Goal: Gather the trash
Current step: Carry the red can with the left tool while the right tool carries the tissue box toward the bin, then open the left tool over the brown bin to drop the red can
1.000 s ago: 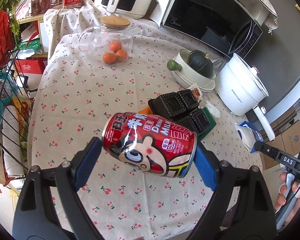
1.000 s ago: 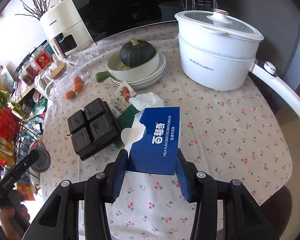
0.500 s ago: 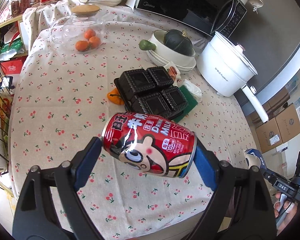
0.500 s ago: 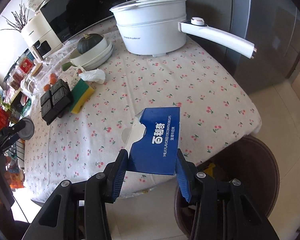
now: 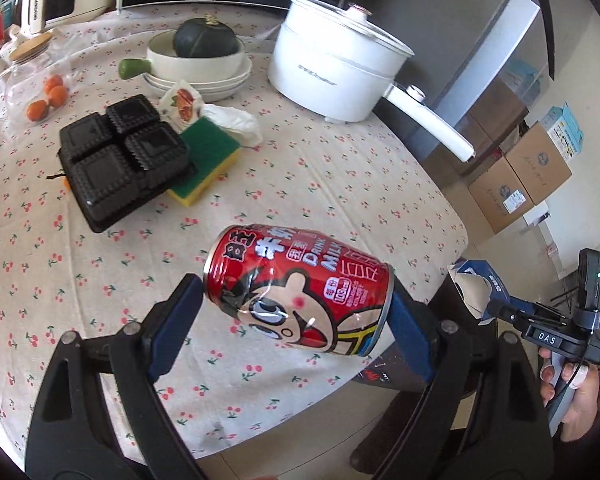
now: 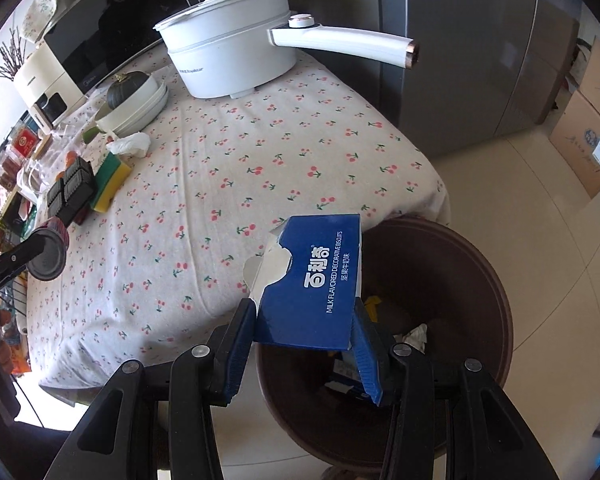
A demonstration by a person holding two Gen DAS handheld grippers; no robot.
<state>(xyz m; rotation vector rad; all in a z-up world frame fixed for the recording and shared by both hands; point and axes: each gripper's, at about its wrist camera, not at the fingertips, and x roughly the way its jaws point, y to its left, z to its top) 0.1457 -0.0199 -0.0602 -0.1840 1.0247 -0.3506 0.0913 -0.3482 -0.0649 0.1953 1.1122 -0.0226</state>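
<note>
My left gripper [image 5: 296, 320] is shut on a red milk drink can [image 5: 300, 292], held sideways above the near edge of the cherry-print table [image 5: 300, 184]. My right gripper [image 6: 306, 330] is shut on a torn blue biscuit box [image 6: 316, 284], hanging over the open brown trash bin [image 6: 488, 280] on the floor beside the table. The bin holds some scraps. In the left wrist view the right gripper [image 5: 484, 300] with the blue box [image 5: 472, 284] shows at the right, held by a hand [image 5: 576, 396]. The can [image 6: 48, 248] appears at the left of the right wrist view.
On the table lie a black plastic tray [image 5: 120, 152], a green-yellow sponge [image 5: 208, 156], a crumpled white tissue [image 5: 232, 118], a snack wrapper [image 5: 182, 102], a white pot with a long handle [image 5: 340, 76] and stacked bowls with a squash [image 5: 200, 56]. Cardboard boxes [image 5: 520, 184] stand on the floor.
Both grippers have swept to the right along the table. The right gripper with the blue box went from above the table to over the bin. The left gripper follows, with the can in its grip.
</note>
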